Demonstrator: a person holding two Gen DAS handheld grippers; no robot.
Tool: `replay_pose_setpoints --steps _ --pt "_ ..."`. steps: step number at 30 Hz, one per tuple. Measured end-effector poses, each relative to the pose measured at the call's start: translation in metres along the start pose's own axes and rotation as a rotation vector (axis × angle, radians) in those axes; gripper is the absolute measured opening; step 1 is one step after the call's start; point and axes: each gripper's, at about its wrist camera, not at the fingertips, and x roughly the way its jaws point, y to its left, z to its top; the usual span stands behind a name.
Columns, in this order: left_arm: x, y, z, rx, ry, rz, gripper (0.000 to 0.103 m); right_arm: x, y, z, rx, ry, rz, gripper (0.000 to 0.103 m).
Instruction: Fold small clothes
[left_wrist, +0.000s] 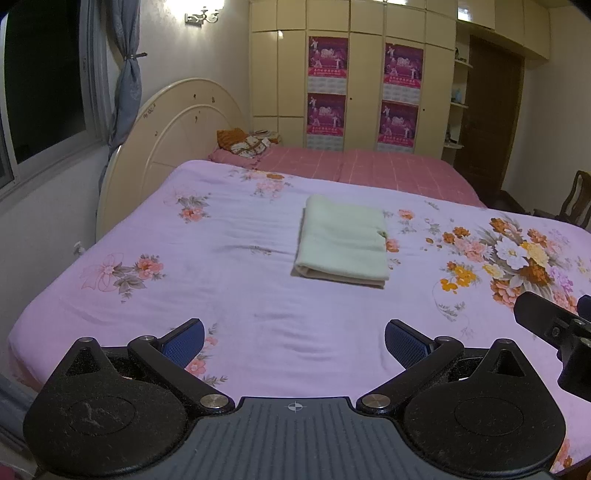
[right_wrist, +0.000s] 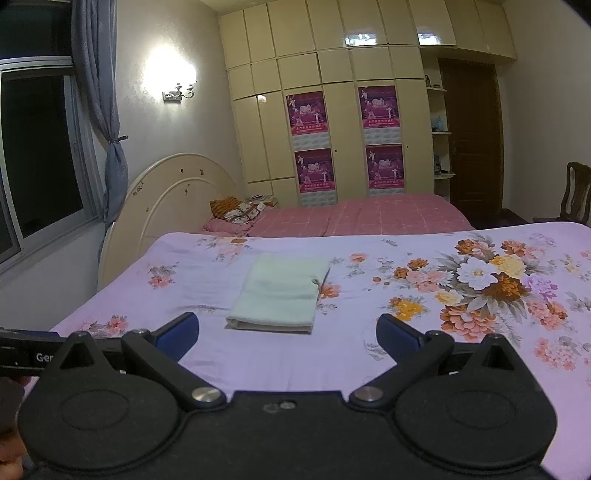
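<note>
Counting one pale green folded cloth (left_wrist: 343, 236) lying on the lilac floral bedsheet (left_wrist: 221, 295). Spotting two black two-finger grippers with blue pads, the left gripper (left_wrist: 294, 341) and the right gripper (right_wrist: 287, 334), each showing two fingers spread apart. Tallying four magenta posters (left_wrist: 328, 57) hanging on the cream wardrobe doors (left_wrist: 365, 92), two above, two below. Noting one rounded cream headboard (left_wrist: 177, 129), one grey tied curtain (left_wrist: 125, 74), one dark wooden chair (right_wrist: 576, 192).
</note>
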Motion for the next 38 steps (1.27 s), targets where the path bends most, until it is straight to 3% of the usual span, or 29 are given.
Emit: replay_pose_setpoints --steps 29,38 --pt "0.041 -0.012 0.009 0.007 0.061 -0.014 0.103 0.035 -0.008 -0.002 0.011 0.055 0.003 0.102" --pt "0.061 -0.016 0.013 0.04 0.014 -0.032 0.103 0.052 -0.014 -0.004 0.022 0.086 -0.012 0.102"
